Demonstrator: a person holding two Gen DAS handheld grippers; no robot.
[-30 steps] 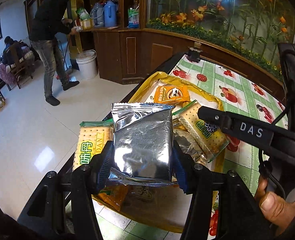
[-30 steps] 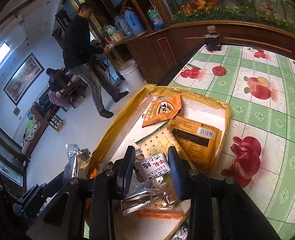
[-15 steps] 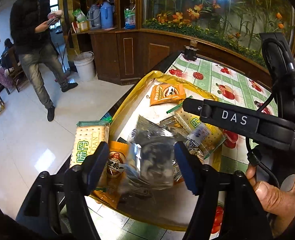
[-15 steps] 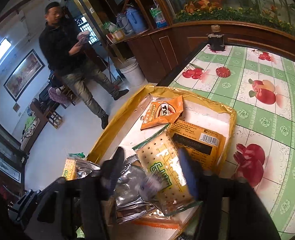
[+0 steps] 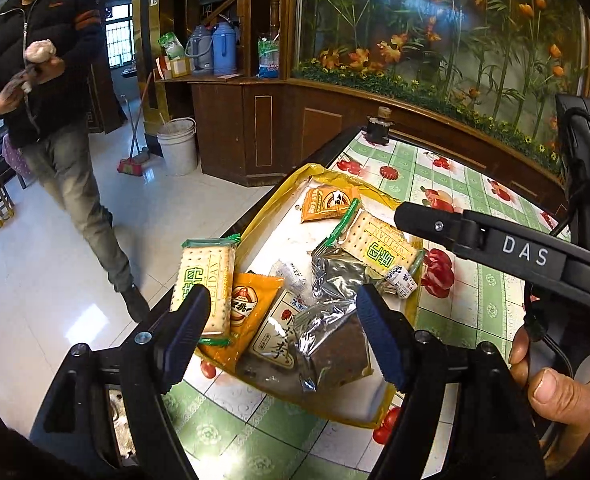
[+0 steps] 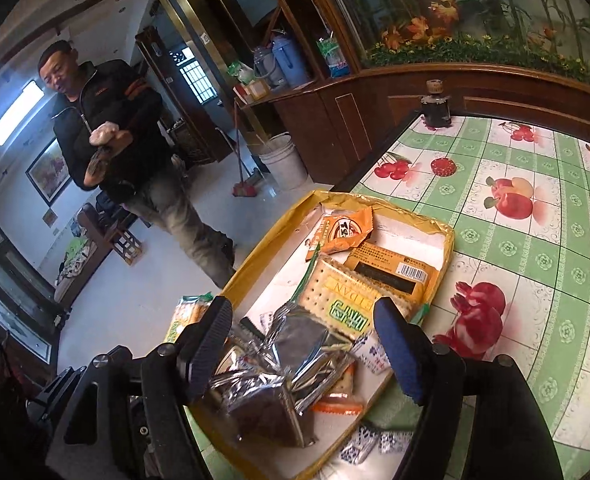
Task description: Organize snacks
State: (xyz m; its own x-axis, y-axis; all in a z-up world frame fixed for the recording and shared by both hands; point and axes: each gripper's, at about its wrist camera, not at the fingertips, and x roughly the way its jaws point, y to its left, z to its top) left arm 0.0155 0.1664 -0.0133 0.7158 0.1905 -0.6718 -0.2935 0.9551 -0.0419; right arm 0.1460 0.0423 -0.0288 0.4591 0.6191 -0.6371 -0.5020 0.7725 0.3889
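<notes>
Two hand-held grippers, left hand-held gripper (image 5: 281,330) and right hand-held gripper (image 6: 307,346), jaws opening and empty above yellow tray (image 5: 273,208) on bench: foil packet (image 5: 331,344) at tray's near end, light, crinkly, slippery, likely best pinched across sealed edges.

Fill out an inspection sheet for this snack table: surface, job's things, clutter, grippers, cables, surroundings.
Surface: table under a green checked fruit-print cloth.
Job's things: yellow tray at the table's edge, holding a cracker pack, an orange packet and silver foil packs; a second cracker pack overhangs the tray's rim.
Clutter: small dark bottle at the table's far end.
Grippers: left gripper and right gripper both opening, pads clear of the snacks.
Cables: black cable by the hand.
Surroundings: standing person, white bucket, broom, wooden cabinet with flower panel.
</notes>
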